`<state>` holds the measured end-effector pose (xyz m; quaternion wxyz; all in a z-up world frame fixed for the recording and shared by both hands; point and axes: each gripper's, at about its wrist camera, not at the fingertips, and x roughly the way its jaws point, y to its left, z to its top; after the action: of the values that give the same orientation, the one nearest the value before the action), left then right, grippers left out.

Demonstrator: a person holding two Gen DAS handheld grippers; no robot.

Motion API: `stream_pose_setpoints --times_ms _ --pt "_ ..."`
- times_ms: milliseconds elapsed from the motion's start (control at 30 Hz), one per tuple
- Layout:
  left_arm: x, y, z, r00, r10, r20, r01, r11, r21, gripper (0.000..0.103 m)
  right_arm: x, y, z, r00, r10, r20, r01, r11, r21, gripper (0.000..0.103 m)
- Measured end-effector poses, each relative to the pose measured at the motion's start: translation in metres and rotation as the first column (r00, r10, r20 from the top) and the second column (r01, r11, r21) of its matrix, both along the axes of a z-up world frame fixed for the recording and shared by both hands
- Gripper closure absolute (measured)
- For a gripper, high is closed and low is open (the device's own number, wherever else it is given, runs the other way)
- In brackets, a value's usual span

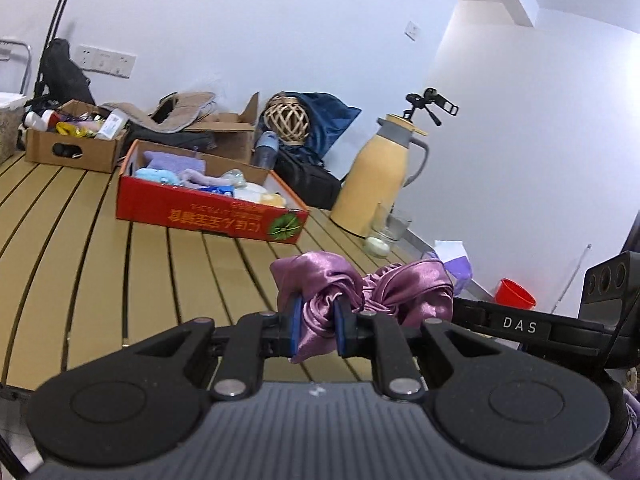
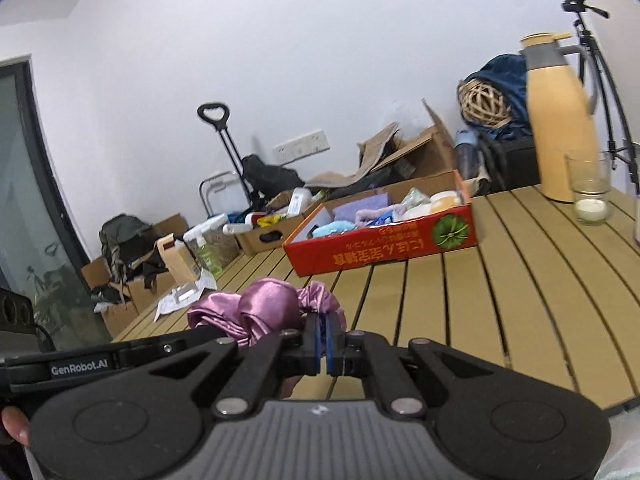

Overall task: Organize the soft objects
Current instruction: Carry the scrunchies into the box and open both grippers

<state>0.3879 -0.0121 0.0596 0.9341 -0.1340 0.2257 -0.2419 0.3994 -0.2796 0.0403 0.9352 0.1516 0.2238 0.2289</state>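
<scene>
The slatted wooden table (image 1: pixel 100 248) fills the lower half of both views, its tan boards running toward the white wall. On it, toward the far side, sits the red cardboard box (image 1: pixel 208 212), a shallow tray printed with upside-down lettering and a green emblem – it holds a jumble of soft things in purple, blue and pale yellow. Behind it stands a smaller brown cardboard box (image 1: pixel 70 152) full of bottles and oddments. To the right of the red box rises the yellow thermos jug (image 1: pixel 374 178) with a grey collar and handle, and just in front of the jug is a clear glass (image 1: pixel 384 232) with something pale in the bottom.

Nearest the cameras is the purple satin cloth (image 1: pixel 360 288), a shiny crumpled bundle held between both tools, above the near part of the table. The left gripper (image 1: pixel 316 322) has its blue pads clamped on a fold of the cloth, a tail of fabric hanging down between them. The right gripper (image 2: pixel 323 340) has its fingers pressed almost together, pinching the frilled edge of the same cloth – the bulk of the bundle lies to its left.
</scene>
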Motion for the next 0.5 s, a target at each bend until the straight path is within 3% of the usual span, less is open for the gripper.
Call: stream_pose_setpoints --times_ms 233,400,500 --pt "0.033 -0.013 0.008 0.999 -0.027 0.024 0.026 1.0 0.015 0.087 0.008 -0.012 0.006 0.999 -0.027 0.026 0.027 1.0 0.003 0.101" --pt "0.1 -0.017 0.031 0.997 -0.045 0.068 0.044 0.999 0.022 0.087 0.062 -0.015 0.022 0.997 -0.033 0.064 0.035 0.999 -0.026 0.101" --pt "0.16 -0.017 0.044 0.997 -0.057 0.048 0.057 0.998 0.001 0.087 0.11 -0.015 0.04 0.995 -0.035 0.098 0.039 0.998 -0.041 0.101"
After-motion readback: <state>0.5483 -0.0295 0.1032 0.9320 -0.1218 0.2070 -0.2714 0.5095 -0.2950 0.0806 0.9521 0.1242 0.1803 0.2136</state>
